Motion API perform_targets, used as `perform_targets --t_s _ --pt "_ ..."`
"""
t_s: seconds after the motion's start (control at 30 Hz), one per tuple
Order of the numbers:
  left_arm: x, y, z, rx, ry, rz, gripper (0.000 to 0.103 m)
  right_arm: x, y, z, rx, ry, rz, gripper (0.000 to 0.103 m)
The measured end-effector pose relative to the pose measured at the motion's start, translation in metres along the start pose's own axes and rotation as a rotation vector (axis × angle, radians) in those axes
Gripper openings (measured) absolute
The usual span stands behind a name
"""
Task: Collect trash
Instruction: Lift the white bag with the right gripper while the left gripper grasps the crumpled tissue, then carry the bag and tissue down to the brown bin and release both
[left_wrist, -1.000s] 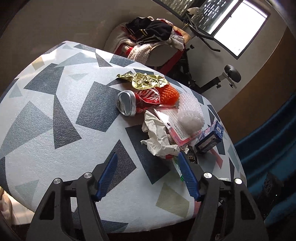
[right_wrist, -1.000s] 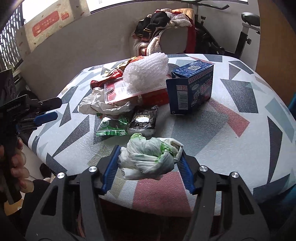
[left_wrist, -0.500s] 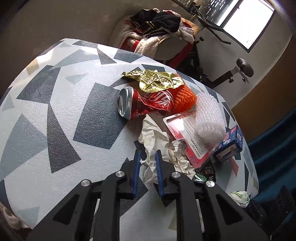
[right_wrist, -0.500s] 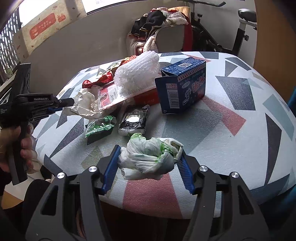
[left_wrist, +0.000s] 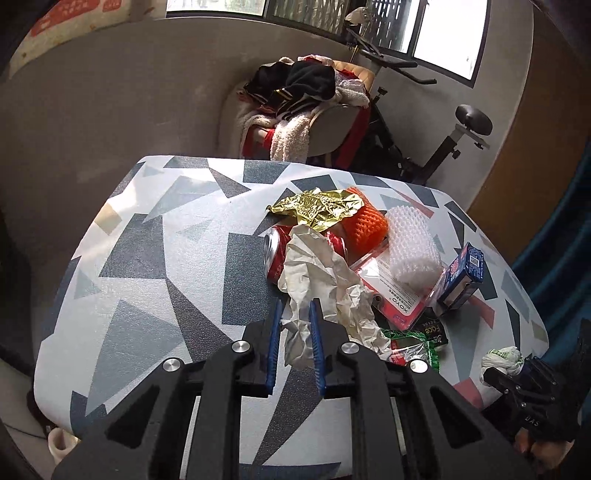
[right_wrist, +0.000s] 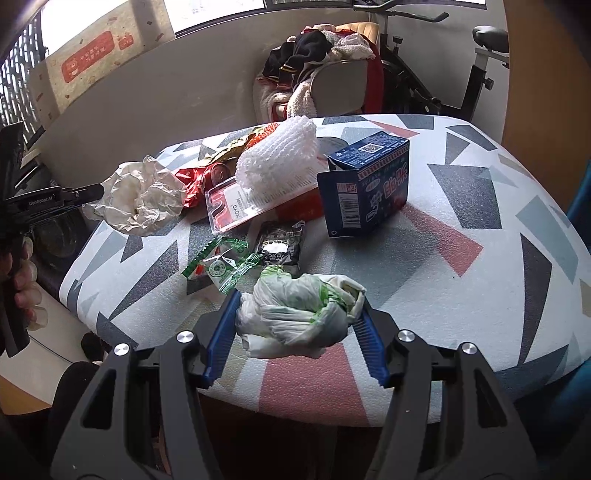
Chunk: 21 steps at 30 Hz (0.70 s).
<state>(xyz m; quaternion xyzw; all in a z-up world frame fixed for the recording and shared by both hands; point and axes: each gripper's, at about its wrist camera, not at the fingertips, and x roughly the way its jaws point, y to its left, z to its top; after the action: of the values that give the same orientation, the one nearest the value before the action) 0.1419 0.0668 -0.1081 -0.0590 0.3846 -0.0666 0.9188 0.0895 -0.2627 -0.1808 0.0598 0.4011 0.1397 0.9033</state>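
Pinching crumpled paper (left_wrist: 317, 273) in my left claw (left_wrist: 295, 332), lifted off the surface (left_wrist: 155, 266) over the can (left_wrist: 273, 253). Right claw (right_wrist: 295, 317) is clamped on a wadded bag (right_wrist: 299, 310) at the near edge.

"XOYO" on the red blister card (left_wrist: 397, 295), "GenRobot.AI" on the left gripper (right_wrist: 86, 194).

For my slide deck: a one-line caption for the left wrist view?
Left gripper pinches crumpled white paper above a patterned table strewn with trash.
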Motion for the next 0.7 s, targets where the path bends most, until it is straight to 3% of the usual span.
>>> perform_targets --t_s 0.23,0.4,0.6,0.7 --pt "-0.021 0.000 -0.009 0.001 -0.045 0.034 0.015 -0.021 0.012 0.002 -0.028 -0.031 -0.008 0.060" --pt "-0.043 0.004 -0.011 -0.012 -0.074 0.009 0.015 -0.034 0.017 0.000 -0.036 -0.047 -0.013 0.060" --pt "-0.060 -0.006 -0.041 -0.014 -0.058 -0.099 0.015 -0.045 0.022 -0.005 -0.049 -0.066 -0.012 0.060" --pt "-0.066 -0.016 -0.068 0.011 -0.052 -0.208 0.015 -0.050 0.024 -0.011 -0.057 -0.071 -0.015 0.060"
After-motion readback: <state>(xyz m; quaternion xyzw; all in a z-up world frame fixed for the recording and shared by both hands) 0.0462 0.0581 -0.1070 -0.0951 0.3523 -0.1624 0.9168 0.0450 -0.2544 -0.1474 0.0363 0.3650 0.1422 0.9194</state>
